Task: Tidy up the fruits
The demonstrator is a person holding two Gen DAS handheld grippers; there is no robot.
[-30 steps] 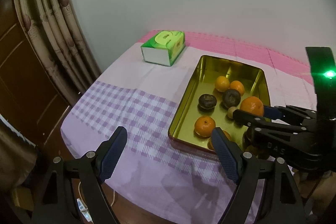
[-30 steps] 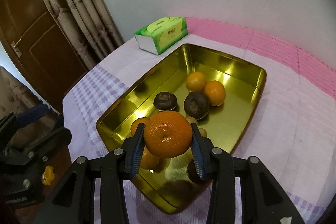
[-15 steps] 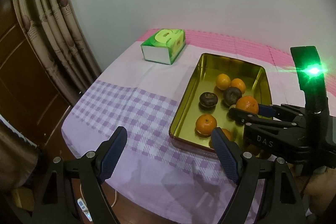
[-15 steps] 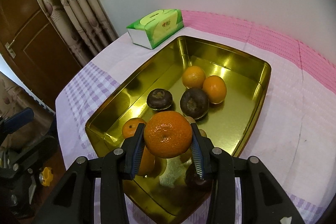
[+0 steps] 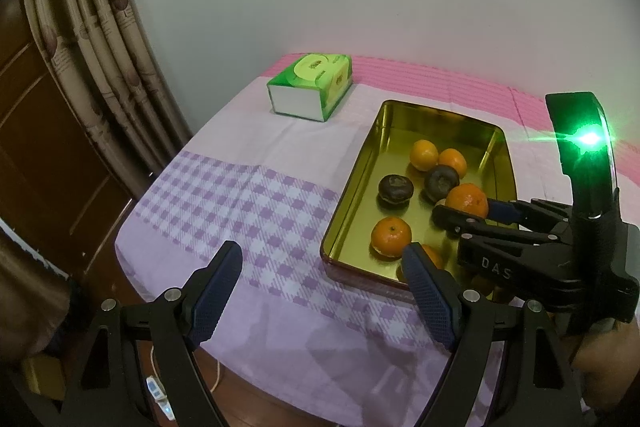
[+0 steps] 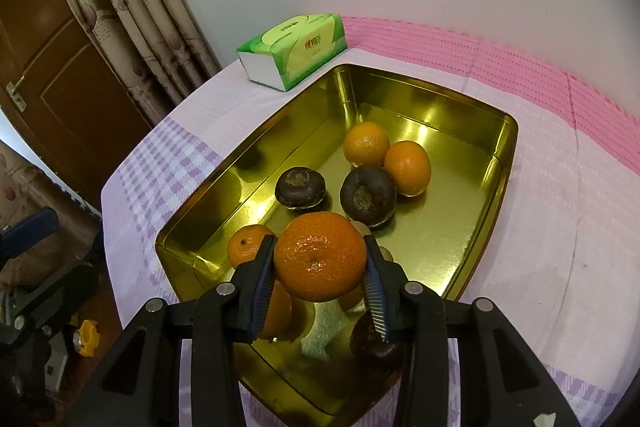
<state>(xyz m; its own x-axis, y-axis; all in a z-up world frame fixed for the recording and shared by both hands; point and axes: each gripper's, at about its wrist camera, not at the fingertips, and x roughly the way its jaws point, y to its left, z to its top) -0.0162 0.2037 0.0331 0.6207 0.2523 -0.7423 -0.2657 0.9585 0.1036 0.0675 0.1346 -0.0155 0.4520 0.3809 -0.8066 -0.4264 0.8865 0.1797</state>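
A surface [image 5: 280, 155] under a pink and purple-checked cloth is carrying a gold tray [image 6: 452, 107], the landmark here, with a green tissue box [image 6: 296, 47] sitting just beyond the tray's far left corner. Inside the tray, two oranges [image 6: 367, 143] are lying touching each other toward the far end, two dark brown fruits [image 6: 300, 187] are sitting just nearer than them, and another orange [image 6: 245, 247] is resting close to the tray's near left wall. The right gripper [image 6: 320, 279] is hanging over the tray's near half, its jaws narrowed and pressing on either side of a mandarin [image 6: 320, 261], which is sitting squarely between the pads, clear of the tray floor. The left gripper [image 5: 322, 287] is hovering off the tray's near left corner, over the checked cloth, its jaws standing wide with nothing between them.
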